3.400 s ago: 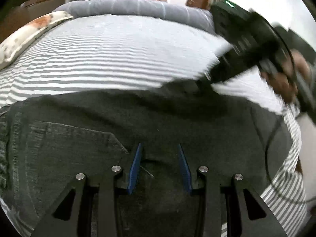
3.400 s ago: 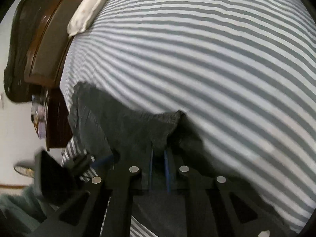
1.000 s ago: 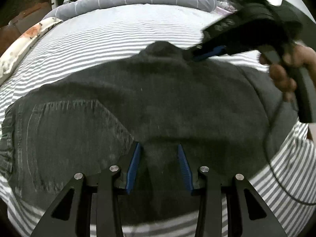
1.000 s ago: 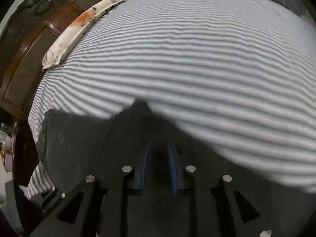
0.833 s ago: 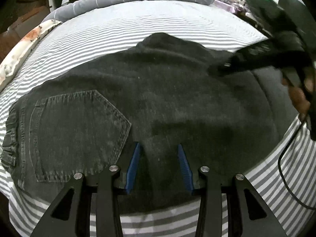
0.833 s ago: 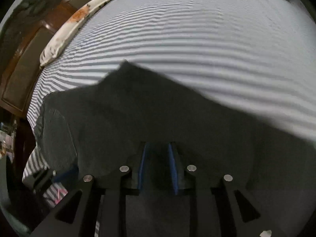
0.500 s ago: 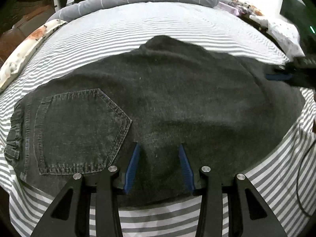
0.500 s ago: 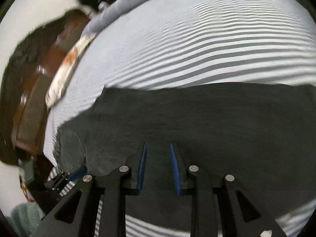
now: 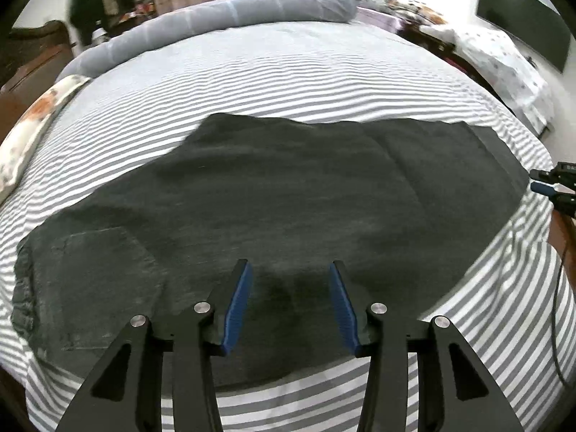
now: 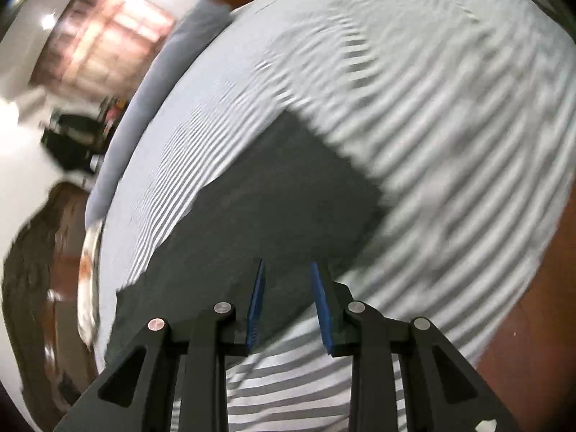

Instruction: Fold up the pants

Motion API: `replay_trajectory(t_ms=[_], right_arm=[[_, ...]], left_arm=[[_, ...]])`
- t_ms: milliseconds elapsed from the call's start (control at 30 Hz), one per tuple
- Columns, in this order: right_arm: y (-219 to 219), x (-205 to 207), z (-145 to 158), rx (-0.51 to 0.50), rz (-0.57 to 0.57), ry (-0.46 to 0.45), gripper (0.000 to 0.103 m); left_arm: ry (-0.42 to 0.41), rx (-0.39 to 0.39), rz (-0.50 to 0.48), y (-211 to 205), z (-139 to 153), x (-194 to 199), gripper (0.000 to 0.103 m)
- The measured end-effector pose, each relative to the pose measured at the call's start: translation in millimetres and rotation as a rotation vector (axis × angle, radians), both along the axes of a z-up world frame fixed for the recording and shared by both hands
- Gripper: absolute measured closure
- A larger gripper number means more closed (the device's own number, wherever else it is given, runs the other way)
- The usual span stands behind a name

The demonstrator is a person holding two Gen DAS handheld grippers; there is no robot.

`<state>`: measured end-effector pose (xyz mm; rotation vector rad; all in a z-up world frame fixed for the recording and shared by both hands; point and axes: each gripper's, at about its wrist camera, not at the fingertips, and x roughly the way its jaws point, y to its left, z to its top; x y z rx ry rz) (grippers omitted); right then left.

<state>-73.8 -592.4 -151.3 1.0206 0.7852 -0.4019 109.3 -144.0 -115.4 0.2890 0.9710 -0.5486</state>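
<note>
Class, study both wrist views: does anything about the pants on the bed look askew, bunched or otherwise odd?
Mostly tidy: the dark pants lie flat on the striped bedsheet. One oddity: the far edge bulges into a hump instead of running straight. Both the left gripper and the right gripper are open, holding nothing.

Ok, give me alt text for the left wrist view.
Dark pants lie spread flat on a striped bed, back pocket at left. The open left gripper hovers over their near edge, holding nothing; the right gripper peeks in at right.
</note>
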Motion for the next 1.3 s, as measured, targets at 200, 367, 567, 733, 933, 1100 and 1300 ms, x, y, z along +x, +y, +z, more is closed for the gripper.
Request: replay_trajectory(t_ms=[200,367,567,733,933,1100,1300], right_arm=[[-23.3,-11.4,-24.1,0.034,-0.05,-0.002,0.077],[-38.2,-7.4,-38.3,0.061,-0.087,-0.04,0.078],[-45.9,-3.9,-37.6,0.071,-0.074,-0.081,0.089],[-42.7,6.5,-33.8,0.058,-0.05,-0.069,0.09],[-37.8,13.1,-22.6,0.062,-0.061,-0.082,0.096],[-27.8,13.9,4.3,0.034,-0.063,-0.105,0.097],[-11.0,26.5,31.9,-0.096,-0.056,0.03,0.097]], left_arm=[[0.023,0.019,-0.05,-38.5,-4.5,0.2,0.057],[0.038,0.024,-0.076,-64.3,-9.9,3.1,0.057],[0.055,0.035,-0.096,-86.3,-21.6,3.1,0.057],[0.049,0.054,-0.102,-89.1,-30.8,1.4,0.056],[0.037,0.061,-0.121,-92.6,-35.9,-0.9,0.049],[0.021,0.077,-0.134,-97.4,-37.9,-3.5,0.042],[0.063,0.025,-0.117,-90.6,-33.5,1.9,0.04]])
